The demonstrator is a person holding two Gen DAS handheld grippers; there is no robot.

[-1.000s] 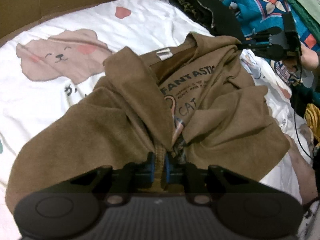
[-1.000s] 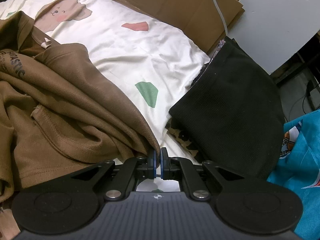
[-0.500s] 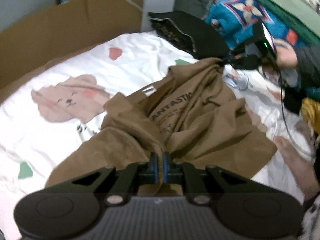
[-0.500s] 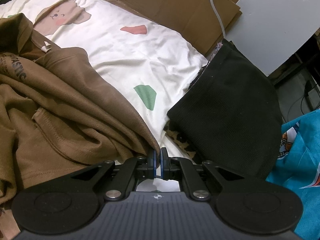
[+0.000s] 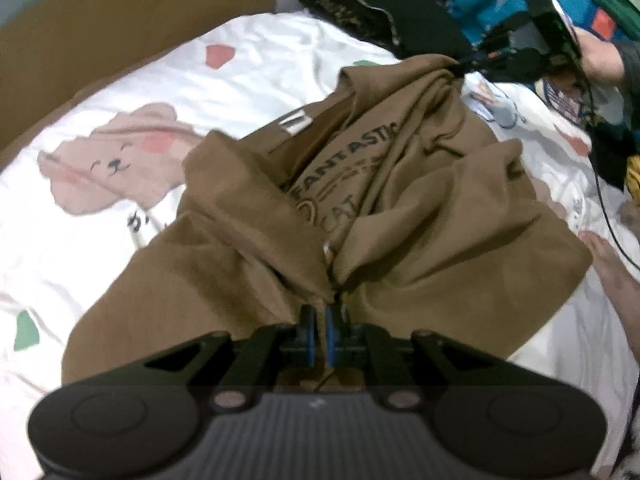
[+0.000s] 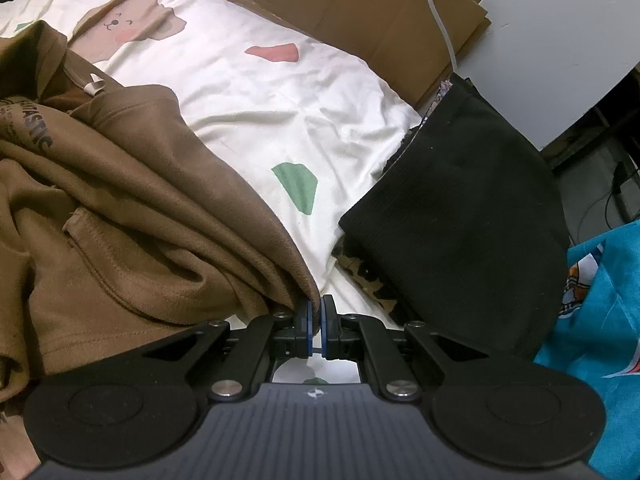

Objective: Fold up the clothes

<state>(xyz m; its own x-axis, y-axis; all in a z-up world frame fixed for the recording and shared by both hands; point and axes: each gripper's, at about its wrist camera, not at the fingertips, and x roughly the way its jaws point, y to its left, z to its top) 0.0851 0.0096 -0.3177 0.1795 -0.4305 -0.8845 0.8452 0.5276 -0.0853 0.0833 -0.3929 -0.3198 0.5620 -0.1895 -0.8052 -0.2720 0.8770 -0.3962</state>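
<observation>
While pinched by both, brown shirt (image 5: pixel 420 216) stretches between left claw (image 5: pixel 320 320), right claw (image 6: pixel 316 316).

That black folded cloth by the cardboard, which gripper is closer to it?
Right. The right gripper, pinching the brown shirt, sits just beside the black cloth. The left gripper holds the shirt's opposite end, far from it.

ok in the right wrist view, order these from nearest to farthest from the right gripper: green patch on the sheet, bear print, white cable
From the right gripper:
1. Green patch, just ahead on the white sheet.
2. Bear print, far upper left.
3. White cable, upper right, over the cardboard beyond the sheet.
</observation>
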